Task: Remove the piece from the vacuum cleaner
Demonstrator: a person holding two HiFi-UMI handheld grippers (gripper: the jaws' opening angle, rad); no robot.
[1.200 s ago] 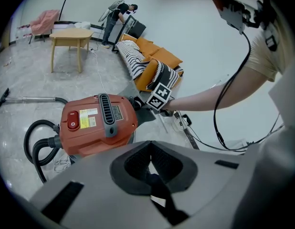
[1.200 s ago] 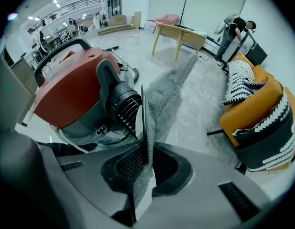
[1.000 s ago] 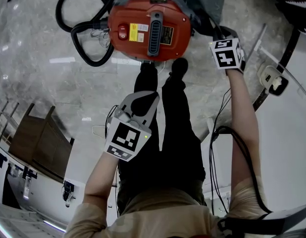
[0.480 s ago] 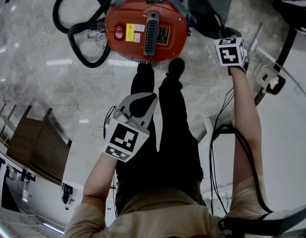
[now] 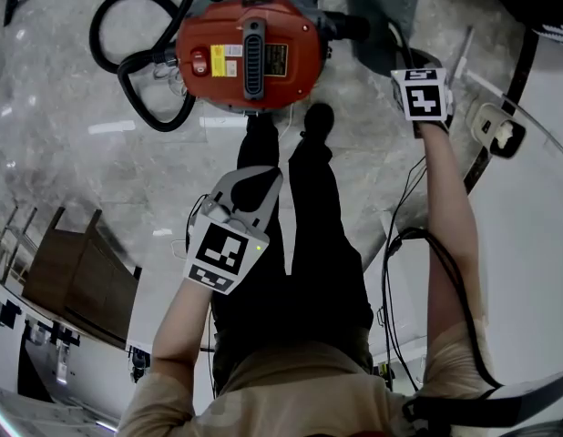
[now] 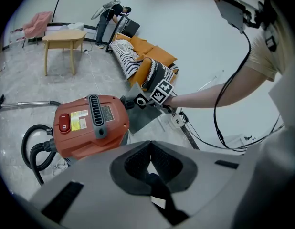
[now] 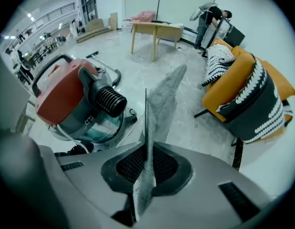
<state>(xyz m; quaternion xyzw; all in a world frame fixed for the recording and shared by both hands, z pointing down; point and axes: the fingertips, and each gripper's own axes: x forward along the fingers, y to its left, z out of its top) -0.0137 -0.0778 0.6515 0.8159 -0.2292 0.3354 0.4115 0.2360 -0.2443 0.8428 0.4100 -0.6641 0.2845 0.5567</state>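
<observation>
A red vacuum cleaner stands on the stone floor in front of the person's feet, with its black hose curled at its left. My right gripper is shut on a grey mesh piece. The piece hangs clear of the vacuum cleaner, to the right of its ribbed black port. In the head view the grey piece lies beyond the right gripper. My left gripper hovers over the person's dark trousers, jaws shut on nothing, short of the vacuum cleaner.
An orange sofa with striped cushions stands to the right. A wooden table and a person are further back. A white power strip and cables lie on the floor at right. Dark wooden furniture is at lower left.
The right gripper has carried the grey piece further right, and the gap to the vacuum cleaner has widened. The left gripper has stayed where it was.
</observation>
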